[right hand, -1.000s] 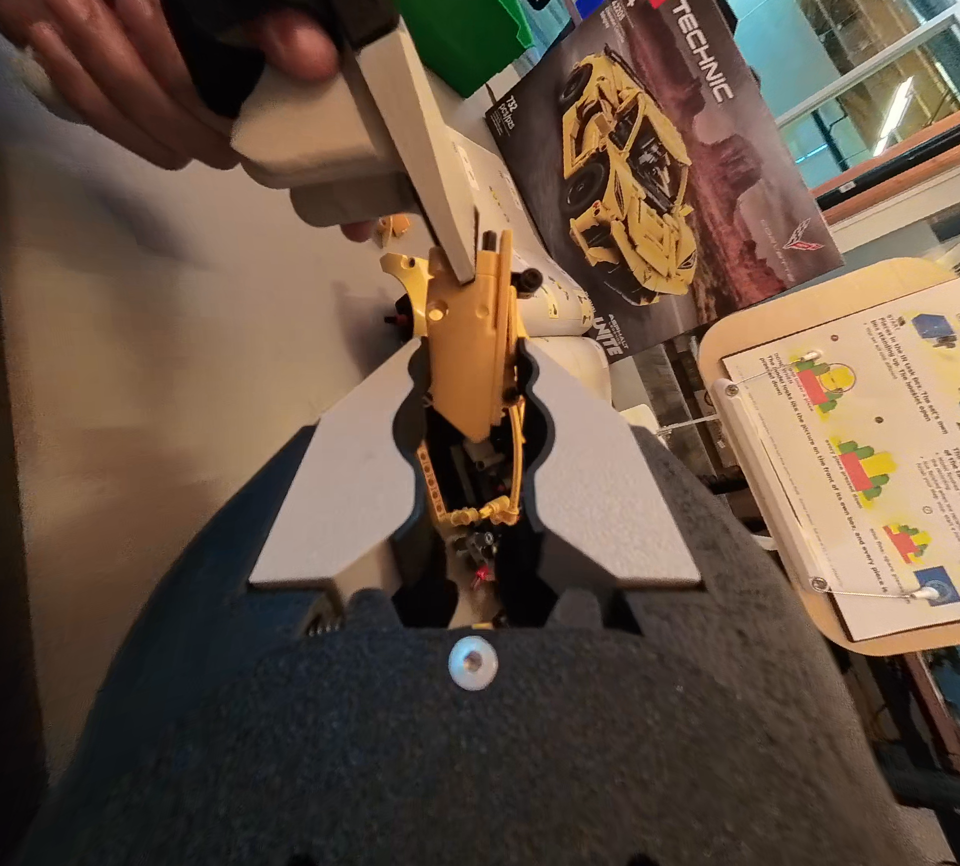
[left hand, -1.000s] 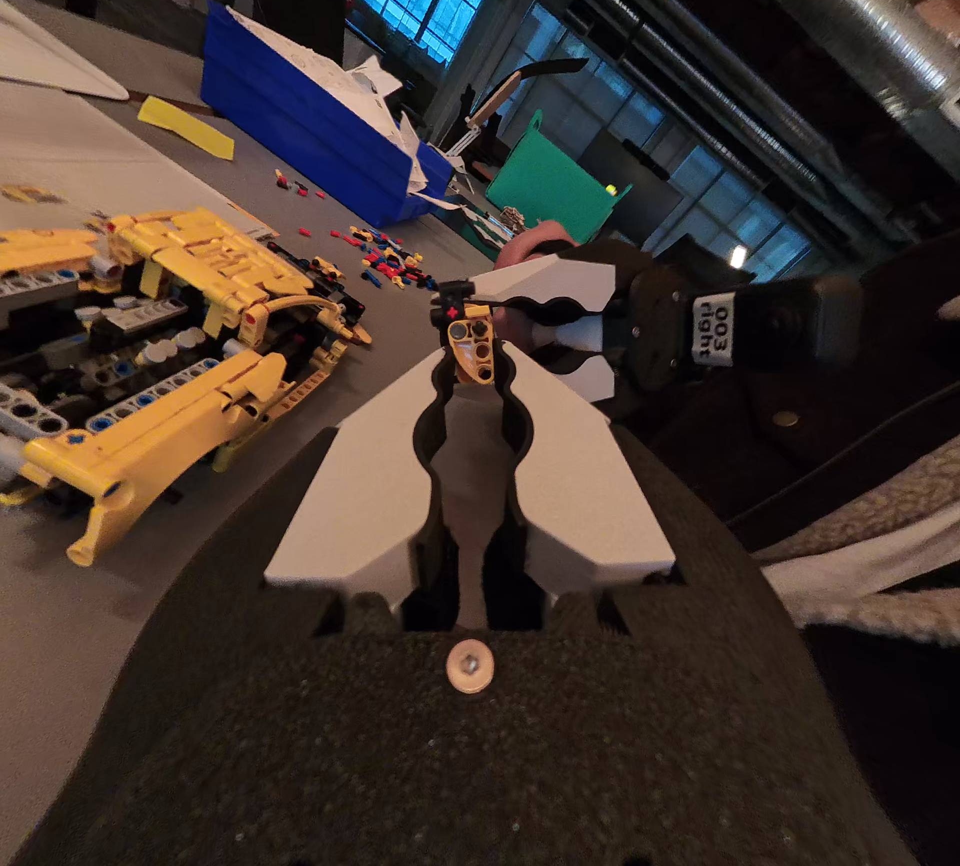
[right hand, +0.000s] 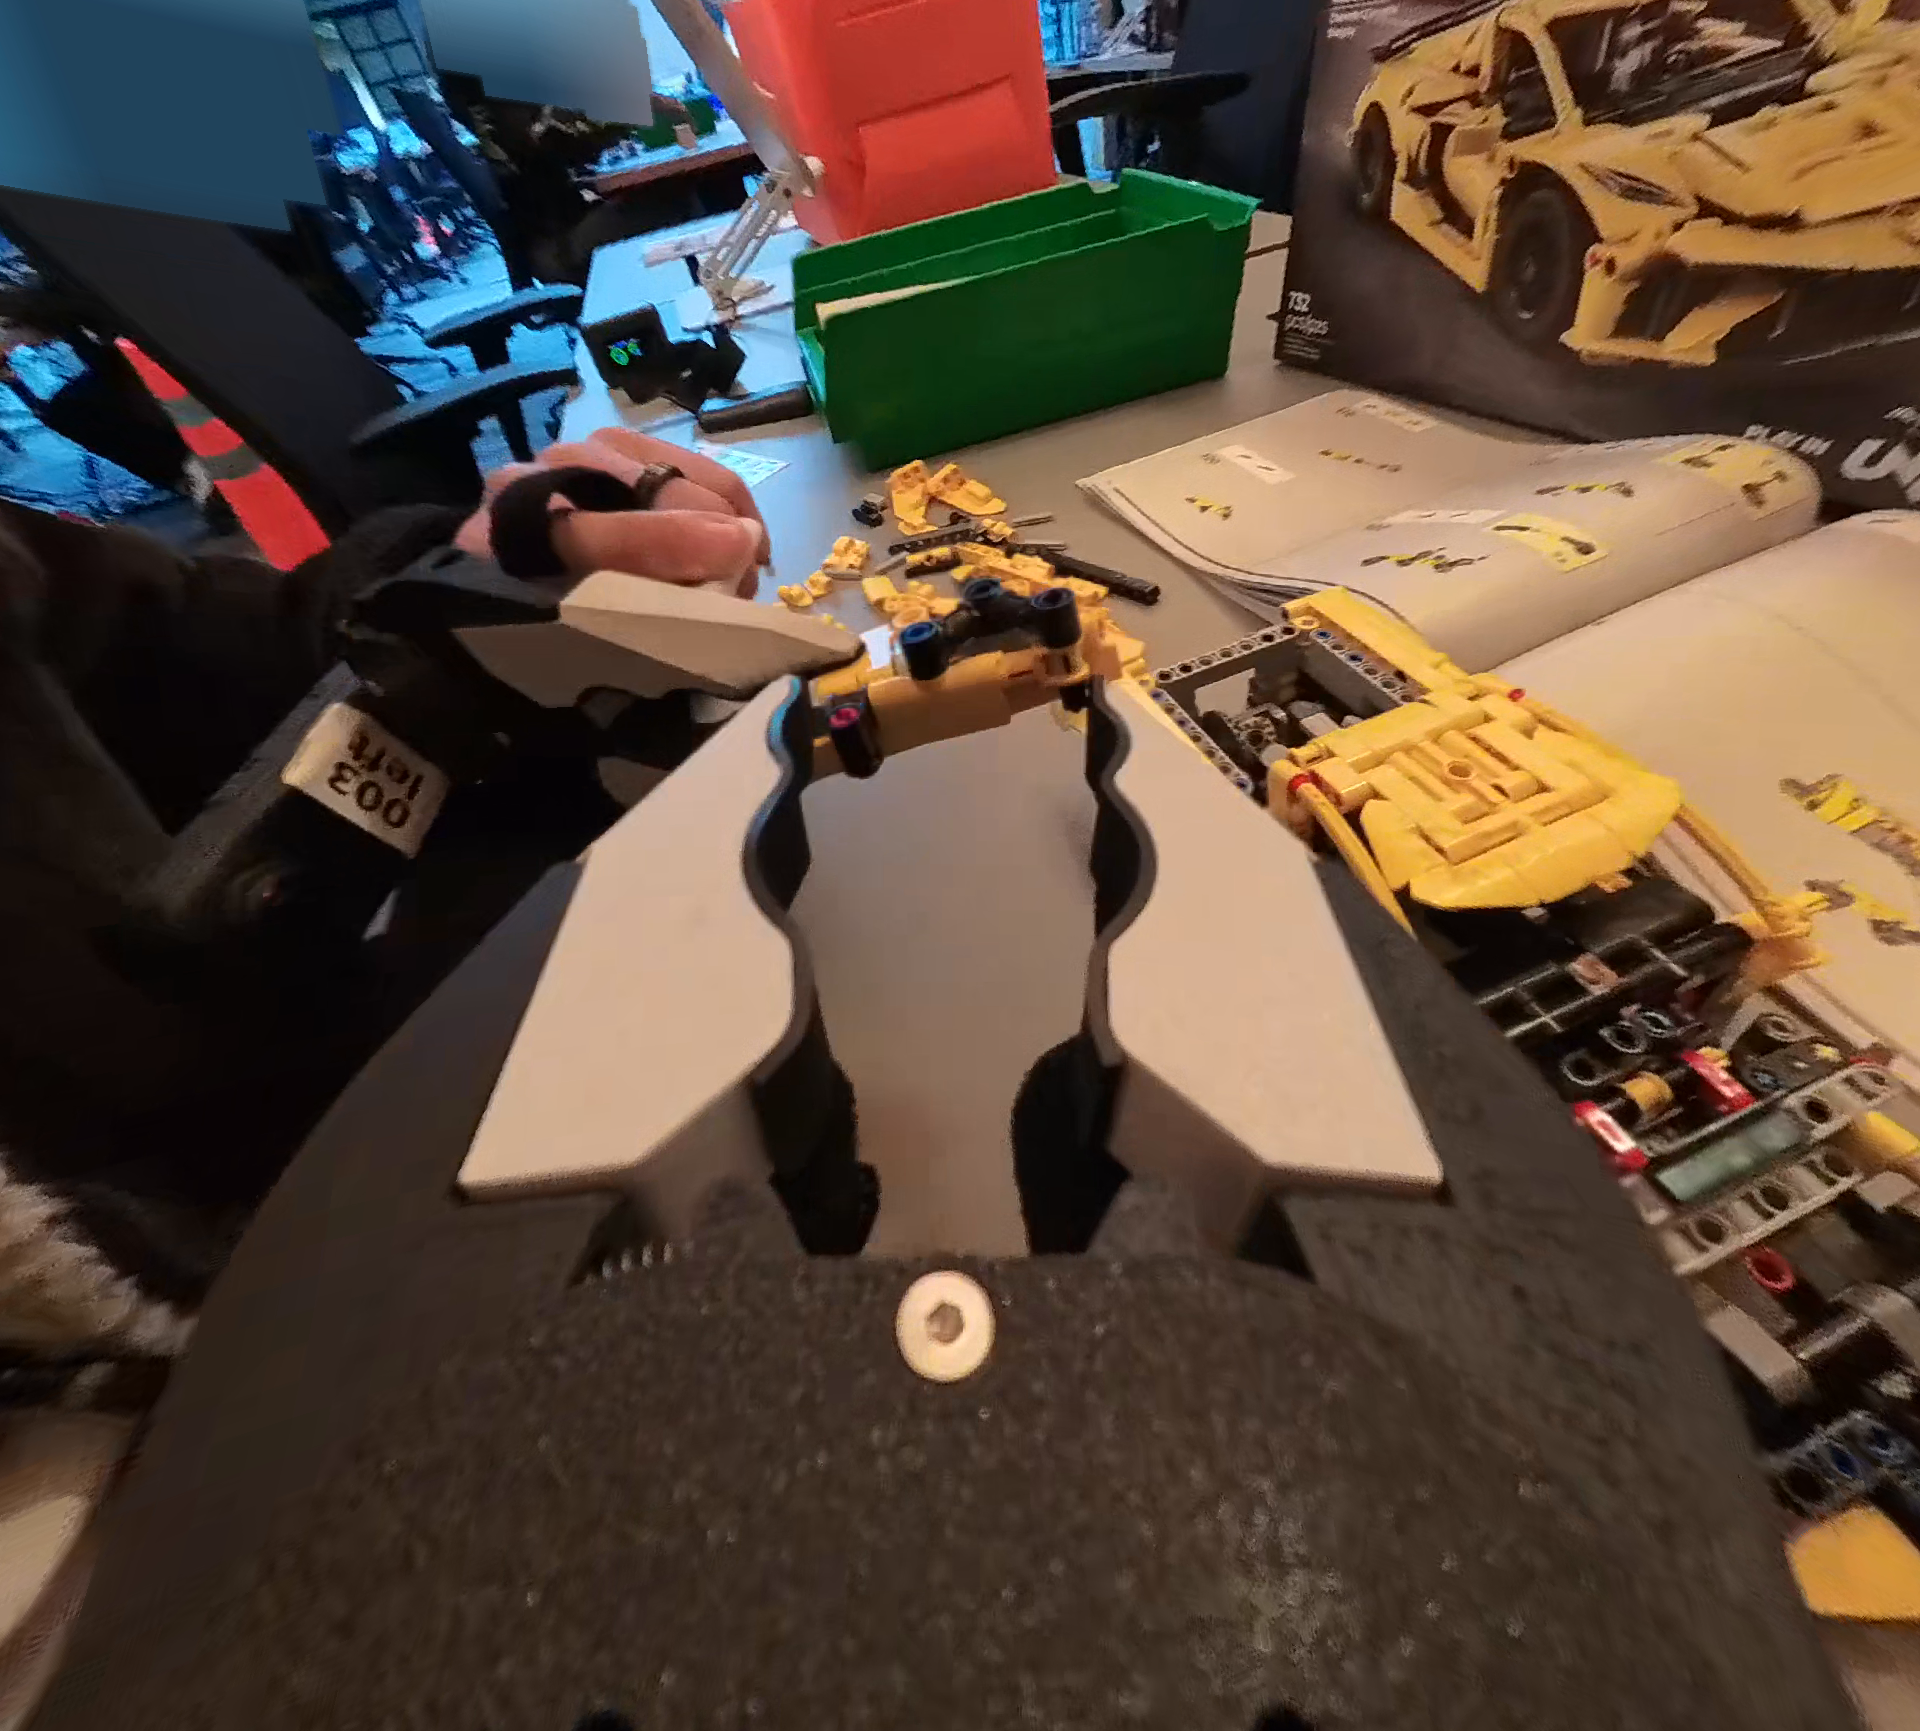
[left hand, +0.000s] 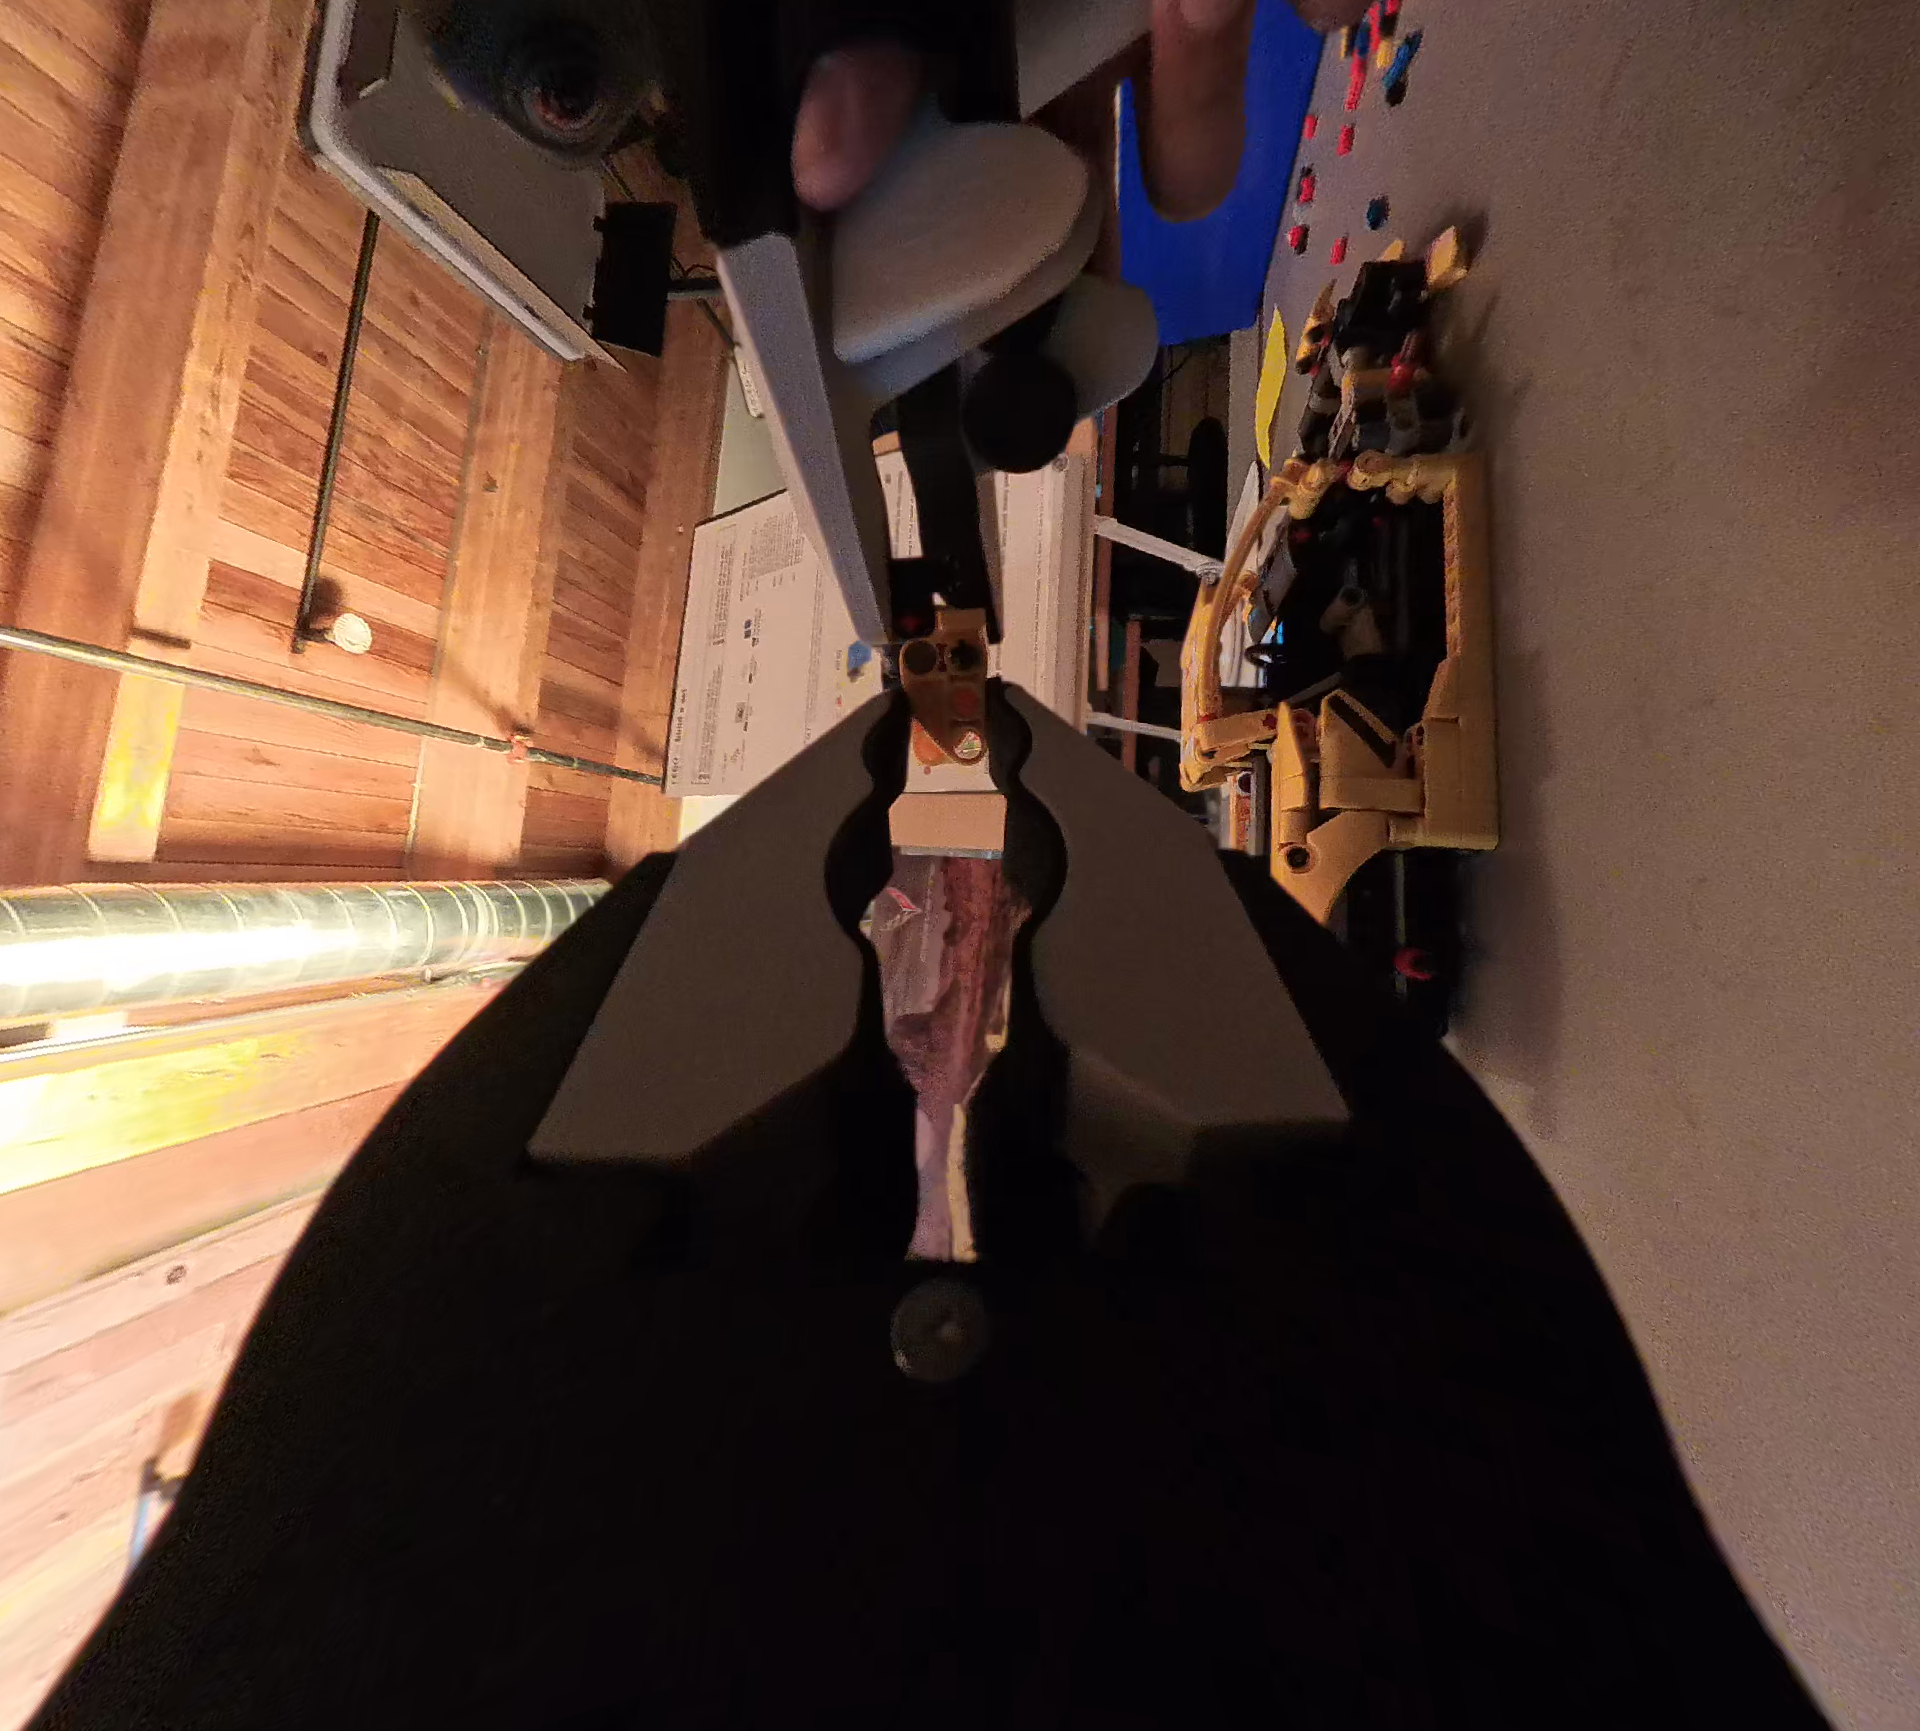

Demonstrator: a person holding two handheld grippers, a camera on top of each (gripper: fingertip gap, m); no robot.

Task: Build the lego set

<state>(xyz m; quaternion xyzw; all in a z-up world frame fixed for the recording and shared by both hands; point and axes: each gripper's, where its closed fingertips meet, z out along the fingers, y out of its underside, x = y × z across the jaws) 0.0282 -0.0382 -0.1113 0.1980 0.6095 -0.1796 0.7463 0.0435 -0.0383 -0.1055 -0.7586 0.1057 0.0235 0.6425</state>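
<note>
Now the left gripper [right hand: 831, 647], coming in from 9 o'clock in the right wrist view, is clenched on one end of the small yellow lego sub-assembly with black pins [right hand: 966, 684]. The right gripper [right hand: 940, 725] grasps that piece across its width. At 3 o'clock the half-built yellow lego car [right hand: 1455, 788] lies on the grey table [right hand: 935, 902].

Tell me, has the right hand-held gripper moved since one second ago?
Yes. The right hand-held gripper has rolled upright: the tall dark cardboard set box with the yellow car picture, which appeared tilted and far before, now stands level at upper right, nearer.
</note>
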